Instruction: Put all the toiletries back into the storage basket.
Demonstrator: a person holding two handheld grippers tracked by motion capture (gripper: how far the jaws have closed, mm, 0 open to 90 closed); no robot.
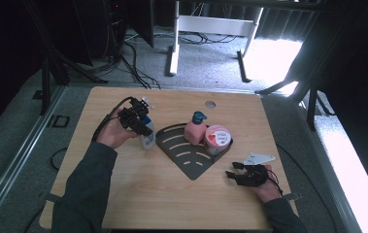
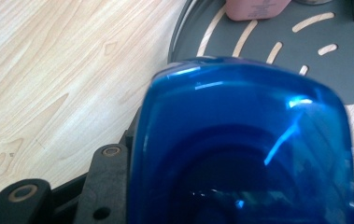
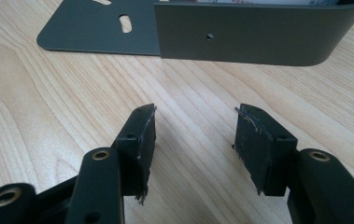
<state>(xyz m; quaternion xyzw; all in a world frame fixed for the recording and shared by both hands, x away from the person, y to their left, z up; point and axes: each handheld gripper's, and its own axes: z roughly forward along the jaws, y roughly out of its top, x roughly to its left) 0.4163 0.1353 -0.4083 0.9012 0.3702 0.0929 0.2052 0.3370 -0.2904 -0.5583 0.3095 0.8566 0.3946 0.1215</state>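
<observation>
A bottle with a blue cap is clamped between the jaws of the left gripper, just beside the left edge of the dark tray near the middle of the table. The bottle seems to stand on the table, though its base is poorly seen. The right gripper is held near the table's right edge, jaws apart with nothing between them, beside the tray's wall.
</observation>
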